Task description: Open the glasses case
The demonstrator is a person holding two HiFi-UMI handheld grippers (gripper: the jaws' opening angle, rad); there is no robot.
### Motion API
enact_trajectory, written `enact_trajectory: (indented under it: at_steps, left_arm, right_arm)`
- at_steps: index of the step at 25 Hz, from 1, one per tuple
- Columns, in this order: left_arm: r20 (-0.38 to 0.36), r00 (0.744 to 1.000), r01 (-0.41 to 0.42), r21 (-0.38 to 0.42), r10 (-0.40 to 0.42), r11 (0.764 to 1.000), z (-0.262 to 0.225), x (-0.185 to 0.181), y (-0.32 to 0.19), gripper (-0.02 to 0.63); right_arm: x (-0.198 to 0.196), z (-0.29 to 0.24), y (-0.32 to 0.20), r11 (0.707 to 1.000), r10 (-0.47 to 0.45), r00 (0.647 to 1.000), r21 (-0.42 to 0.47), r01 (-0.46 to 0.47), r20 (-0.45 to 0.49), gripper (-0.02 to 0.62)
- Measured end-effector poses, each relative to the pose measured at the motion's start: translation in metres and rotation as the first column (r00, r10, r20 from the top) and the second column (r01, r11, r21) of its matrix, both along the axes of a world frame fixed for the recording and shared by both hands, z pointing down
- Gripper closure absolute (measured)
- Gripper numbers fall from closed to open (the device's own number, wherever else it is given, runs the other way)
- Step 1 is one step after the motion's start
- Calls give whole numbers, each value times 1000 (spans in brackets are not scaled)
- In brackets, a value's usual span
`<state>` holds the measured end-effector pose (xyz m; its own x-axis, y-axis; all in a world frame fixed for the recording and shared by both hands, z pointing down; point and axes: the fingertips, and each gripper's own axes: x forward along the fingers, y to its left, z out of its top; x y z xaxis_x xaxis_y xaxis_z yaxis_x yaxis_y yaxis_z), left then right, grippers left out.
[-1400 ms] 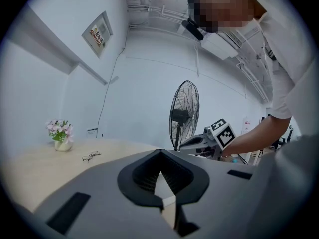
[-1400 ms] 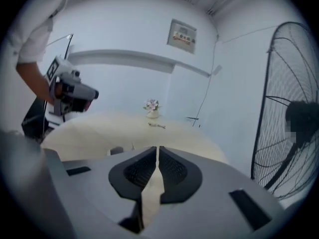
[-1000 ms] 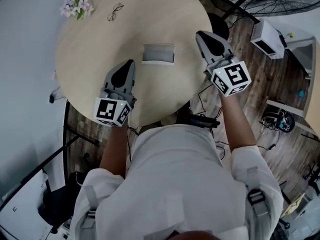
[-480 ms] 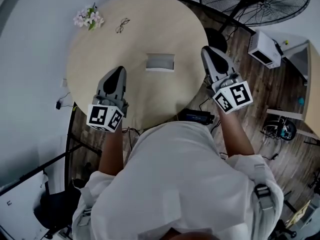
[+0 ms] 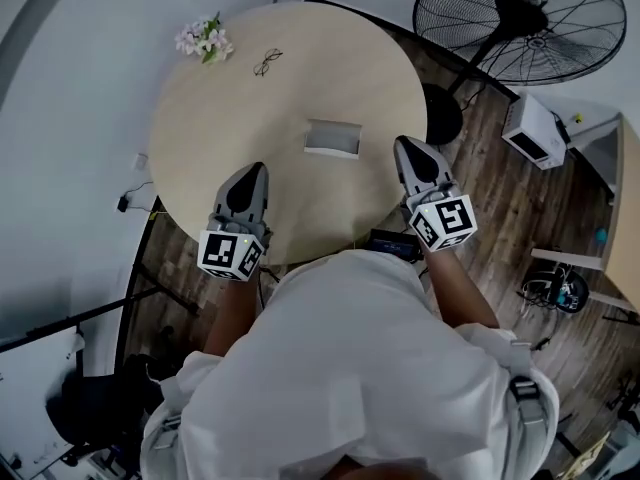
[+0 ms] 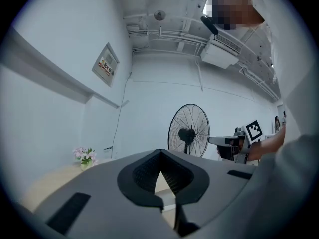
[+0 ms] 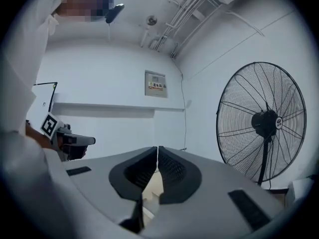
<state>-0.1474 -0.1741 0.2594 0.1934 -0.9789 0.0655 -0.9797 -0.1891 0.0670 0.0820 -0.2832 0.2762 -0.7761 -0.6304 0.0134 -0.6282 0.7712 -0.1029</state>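
tabletop (image 5: 200, 148) bare up to glasses case (image 5: 331, 138) | flowers (image 5: 204, 39), glasses (image 5: 266, 62) far side

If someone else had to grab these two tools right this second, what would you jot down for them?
Left gripper: fingers shut, empty, at the table's near edge.
Right gripper: fingers shut, empty, at the near right edge.
Case: lies mid-table, ahead of and between the grippers, touched by neither; looks closed.
Glasses and flowers: at the far edge, away from the case.
Done: nothing that shows.
Left: reach the case, steady it, open it.
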Motion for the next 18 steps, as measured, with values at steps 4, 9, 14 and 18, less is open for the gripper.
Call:
enact_trajectory:
  at_steps: [4,9,14,18]
  left_arm:
    - [1,999,43,-28,-43,999,17,-7,9,594]
    - [-1,997,71,-35,-71,997,24,-8,18,594]
    - [-6,997,80,-29,-80,996,25,-8,24,594]
    - [-19,995,92,-34,-93,995,26,-7,25,594]
  right_arm:
    - [0,10,2,999,3,1000,-33,-4,-10,568]
    - [3,12,8,1000,2,1000,-29,-2,-10,569]
    - [-5,15,16,999,-13,1000,-46,13,-4,569]
    - [-11,20,23,997,-39,999,-60,39,-8,569]
